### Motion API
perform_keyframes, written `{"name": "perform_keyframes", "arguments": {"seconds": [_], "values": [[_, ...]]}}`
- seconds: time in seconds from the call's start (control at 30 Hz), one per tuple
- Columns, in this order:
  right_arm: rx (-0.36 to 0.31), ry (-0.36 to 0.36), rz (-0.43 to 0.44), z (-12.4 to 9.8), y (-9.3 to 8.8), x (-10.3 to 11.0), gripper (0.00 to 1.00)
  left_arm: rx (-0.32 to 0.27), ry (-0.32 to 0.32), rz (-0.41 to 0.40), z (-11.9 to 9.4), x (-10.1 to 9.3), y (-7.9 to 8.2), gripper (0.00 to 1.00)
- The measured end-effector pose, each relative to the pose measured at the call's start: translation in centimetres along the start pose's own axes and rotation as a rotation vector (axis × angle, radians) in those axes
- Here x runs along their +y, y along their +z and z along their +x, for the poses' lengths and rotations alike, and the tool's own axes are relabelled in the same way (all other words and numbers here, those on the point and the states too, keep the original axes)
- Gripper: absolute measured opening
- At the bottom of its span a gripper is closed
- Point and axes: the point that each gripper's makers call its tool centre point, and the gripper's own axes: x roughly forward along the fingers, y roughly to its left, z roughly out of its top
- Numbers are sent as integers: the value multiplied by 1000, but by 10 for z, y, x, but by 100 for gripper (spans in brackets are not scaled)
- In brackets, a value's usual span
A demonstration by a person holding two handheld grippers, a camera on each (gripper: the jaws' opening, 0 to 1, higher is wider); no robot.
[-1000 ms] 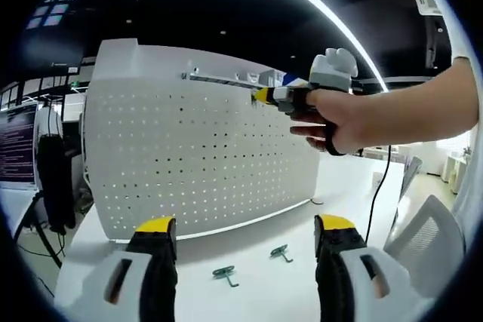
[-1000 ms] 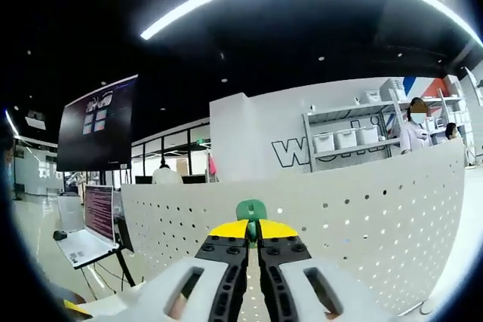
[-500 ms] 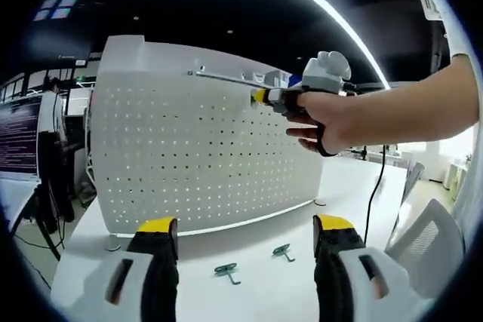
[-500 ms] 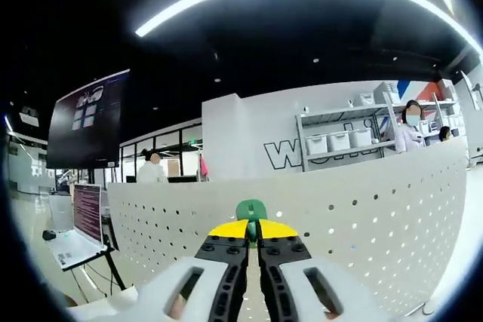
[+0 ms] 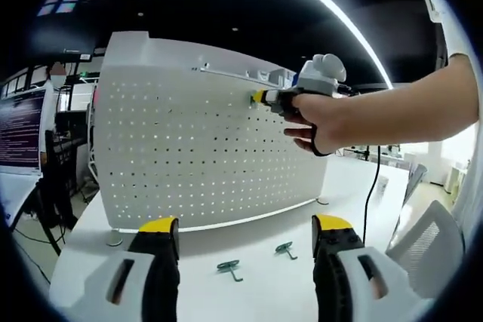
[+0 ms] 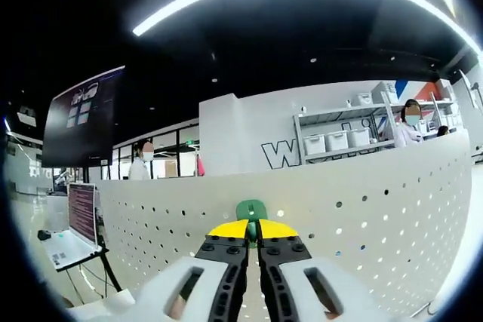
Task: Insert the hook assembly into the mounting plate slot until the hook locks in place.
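The green hook [image 6: 250, 210] is pinched between the pressed-together jaws of the right gripper [image 6: 252, 229], its tip against the upper part of the white pegboard [image 6: 362, 224]. In the left gripper view the right gripper [image 5: 266, 97], held by a hand [image 5: 321, 118], meets the pegboard [image 5: 196, 148] near its top edge. The left gripper [image 5: 241, 228] hangs spread and empty over the table [image 5: 264, 292], where two spare hooks [image 5: 229, 268] [image 5: 284, 248] lie apart between its jaws. A cable [image 5: 370, 194] trails down on the right. Beyond the board stand shelves with bins [image 6: 339, 139], a dark screen [image 6: 83, 126] and a wall with a partly hidden "W" [image 6: 278, 154].
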Motion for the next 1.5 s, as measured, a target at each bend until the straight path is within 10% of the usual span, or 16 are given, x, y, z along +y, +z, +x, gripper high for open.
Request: {"name": "perform_keyframes", "arguments": {"seconds": [0.93, 1.5], "values": [[31, -163, 95, 8, -9, -1, 2, 11, -3, -17, -2, 1, -4, 71], [49, -90, 105, 5, -9, 7, 16, 19, 1, -20, -2, 2, -5, 70]]}}
